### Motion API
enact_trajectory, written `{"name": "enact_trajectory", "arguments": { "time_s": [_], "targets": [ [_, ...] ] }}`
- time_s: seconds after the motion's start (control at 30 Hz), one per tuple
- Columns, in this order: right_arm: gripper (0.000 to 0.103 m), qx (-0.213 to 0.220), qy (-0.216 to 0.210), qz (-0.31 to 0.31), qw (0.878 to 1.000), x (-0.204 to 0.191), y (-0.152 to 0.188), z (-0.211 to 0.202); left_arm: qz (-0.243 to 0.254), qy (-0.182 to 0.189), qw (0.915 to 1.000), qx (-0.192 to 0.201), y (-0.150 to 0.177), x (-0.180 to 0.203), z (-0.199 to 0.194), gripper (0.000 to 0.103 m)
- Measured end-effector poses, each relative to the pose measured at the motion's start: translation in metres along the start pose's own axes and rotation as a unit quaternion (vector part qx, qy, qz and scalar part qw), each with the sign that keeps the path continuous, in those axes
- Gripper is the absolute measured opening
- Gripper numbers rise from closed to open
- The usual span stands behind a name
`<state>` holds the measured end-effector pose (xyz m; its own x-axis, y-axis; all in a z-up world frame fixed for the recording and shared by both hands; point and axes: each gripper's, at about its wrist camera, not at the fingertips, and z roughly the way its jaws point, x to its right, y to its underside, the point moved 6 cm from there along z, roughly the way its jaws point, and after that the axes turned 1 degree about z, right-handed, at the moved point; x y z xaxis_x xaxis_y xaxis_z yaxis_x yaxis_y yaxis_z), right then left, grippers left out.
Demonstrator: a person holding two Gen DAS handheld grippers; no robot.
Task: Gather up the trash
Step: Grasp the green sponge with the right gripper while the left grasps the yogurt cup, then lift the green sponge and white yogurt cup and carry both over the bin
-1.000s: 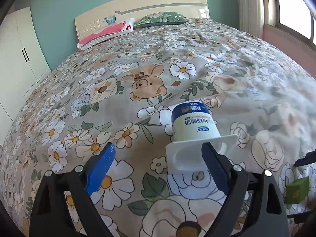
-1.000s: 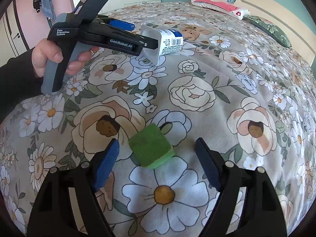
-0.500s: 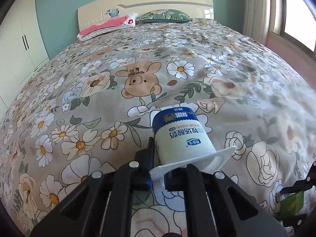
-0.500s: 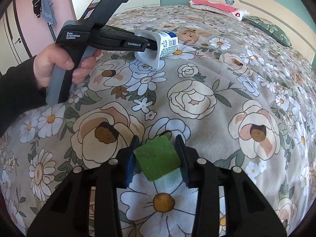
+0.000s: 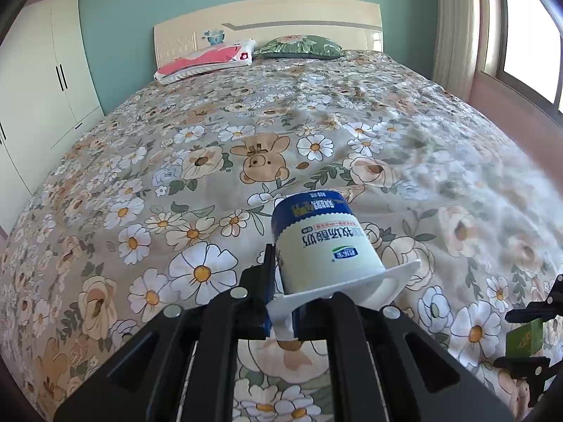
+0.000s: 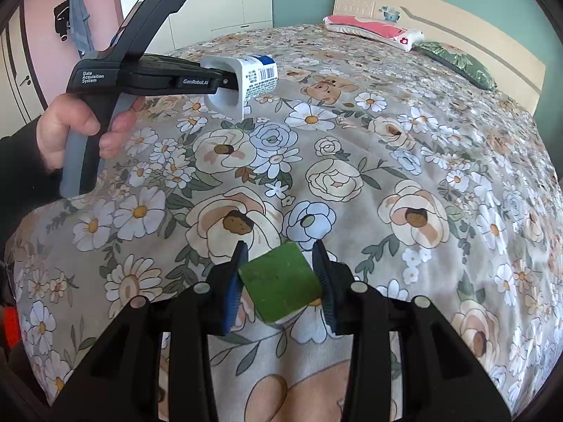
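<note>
The left gripper has its jaws drawn nearly together, pinching the white square rim of a yogurt cup. The cup lies on its side in the grip, its blue-banded base pointing away toward the headboard, printed label facing up. It is lifted clear of the bed, whose floral bedspread shows beneath it.

The right gripper has its jaws closed part way onto a small green box, one blue pad against each side. The box sits tilted between them, just above the bedspread near the foot of the bed; whether its lower corner touches the cloth cannot be told.

The right wrist view shows what the left cannot: the person's left hand wrapped around the grey handle, the whole black body of the left gripper seen from the side, the cup's open mouth and the barcode on its wall. It also shows one jaw reaching inside the cup's mouth.

The left wrist view gives the far end of the room: a pink pillow and a green pillow at the headboard, a white wardrobe at left, a window at right. At its lower right edge the green box appears, held between the black tips of the right gripper.
</note>
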<state>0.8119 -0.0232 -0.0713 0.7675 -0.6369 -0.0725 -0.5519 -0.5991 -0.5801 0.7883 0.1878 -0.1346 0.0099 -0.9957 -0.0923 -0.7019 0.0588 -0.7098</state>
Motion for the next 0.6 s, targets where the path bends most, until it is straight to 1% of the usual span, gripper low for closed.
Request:
{"name": "enact_trajectory", "arguments": {
  "time_s": [0.1,0.17,0.3,0.37,0.47,0.6],
  "targets": [
    [0.039,0.006,0.014,0.000,1.000,-0.007,-0.002,-0.038,0.011,-0.007,0.9999,0.008,-0.002,0.006,-0.040,0.010],
    [0.039,0.010,0.025,0.007,1.000,-0.012,-0.003,-0.064,0.010,-0.006,0.9999,0.009,-0.002,0.009,-0.069,0.010],
    [0.039,0.016,0.038,0.026,0.999,-0.025,0.000,-0.123,0.015,-0.025,0.9996,-0.001,0.003,0.015,-0.131,0.010],
    [0.039,0.021,0.044,0.031,0.998,-0.034,0.002,-0.158,0.025,-0.031,0.9992,0.001,0.007,0.021,-0.167,0.010],
    [0.039,0.035,0.058,0.030,0.997,-0.052,0.006,-0.211,0.040,-0.037,0.9984,0.016,0.011,0.030,-0.227,0.010],
    [0.039,0.058,0.070,0.030,0.995,-0.080,0.013,-0.281,0.029,-0.037,0.9988,0.015,0.020,0.037,-0.296,0.010]
  ]
}}
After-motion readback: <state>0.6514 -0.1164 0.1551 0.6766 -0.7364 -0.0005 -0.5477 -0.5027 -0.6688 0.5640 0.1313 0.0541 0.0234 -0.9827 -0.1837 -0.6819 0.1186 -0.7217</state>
